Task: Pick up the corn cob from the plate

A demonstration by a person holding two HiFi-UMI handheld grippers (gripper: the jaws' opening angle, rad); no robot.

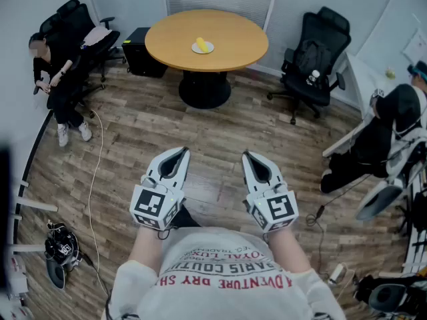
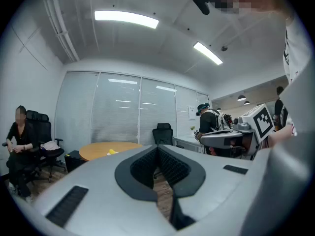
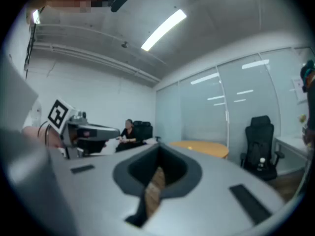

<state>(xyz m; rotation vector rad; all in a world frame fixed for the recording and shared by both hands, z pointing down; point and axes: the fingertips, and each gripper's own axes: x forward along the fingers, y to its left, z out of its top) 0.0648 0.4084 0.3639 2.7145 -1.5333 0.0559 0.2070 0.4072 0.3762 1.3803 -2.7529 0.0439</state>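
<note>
Your left gripper (image 1: 181, 152) sits near you, jaws together on nothing. Far ahead, the corn cob (image 1: 201, 44) lies on its plate (image 1: 209, 49) on the round table (image 1: 240, 42). Your right gripper (image 1: 246, 155) is likewise closed and empty.

Yellow corn cob (image 1: 201, 44) lying on small white plate (image 1: 203, 49), near centre of round wooden table (image 1: 240, 42)

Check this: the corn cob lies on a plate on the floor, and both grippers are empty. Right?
Only the place is wrong: the head view shows the plate with the corn cob on the round table. The left gripper and right gripper are indeed empty.
</note>
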